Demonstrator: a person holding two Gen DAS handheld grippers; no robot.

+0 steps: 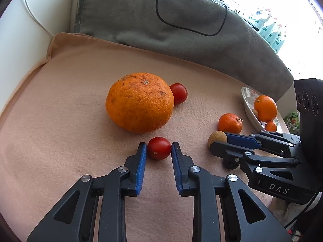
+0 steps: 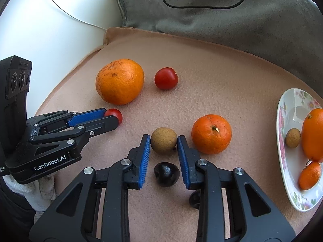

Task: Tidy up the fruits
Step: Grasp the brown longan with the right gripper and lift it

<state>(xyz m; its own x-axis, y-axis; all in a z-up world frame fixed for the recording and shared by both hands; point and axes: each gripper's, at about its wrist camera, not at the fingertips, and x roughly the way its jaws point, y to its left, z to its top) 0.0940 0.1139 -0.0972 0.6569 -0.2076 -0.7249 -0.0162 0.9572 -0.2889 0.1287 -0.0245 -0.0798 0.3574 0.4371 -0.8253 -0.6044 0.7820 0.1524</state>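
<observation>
My left gripper [image 1: 158,146] has its blue pads against both sides of a small red tomato [image 1: 158,148] on the beige blanket; the same grip shows in the right wrist view [image 2: 114,114]. My right gripper [image 2: 164,140] has its pads against a round brown longan [image 2: 164,140], also on the blanket; it also shows in the left wrist view [image 1: 217,139]. A dark fruit [image 2: 166,174] lies between the right fingers, lower down. A big orange [image 1: 139,102], a second tomato [image 1: 178,93] and a small mandarin [image 2: 211,134] lie loose.
A floral white plate [image 2: 290,109] at the right holds an orange [image 2: 313,135], a small mandarin [image 2: 309,175] and a longan [image 2: 292,138]. A grey cushion [image 1: 161,16] with a black cable lies behind. The blanket's edge [image 1: 54,46] meets a white surface at left.
</observation>
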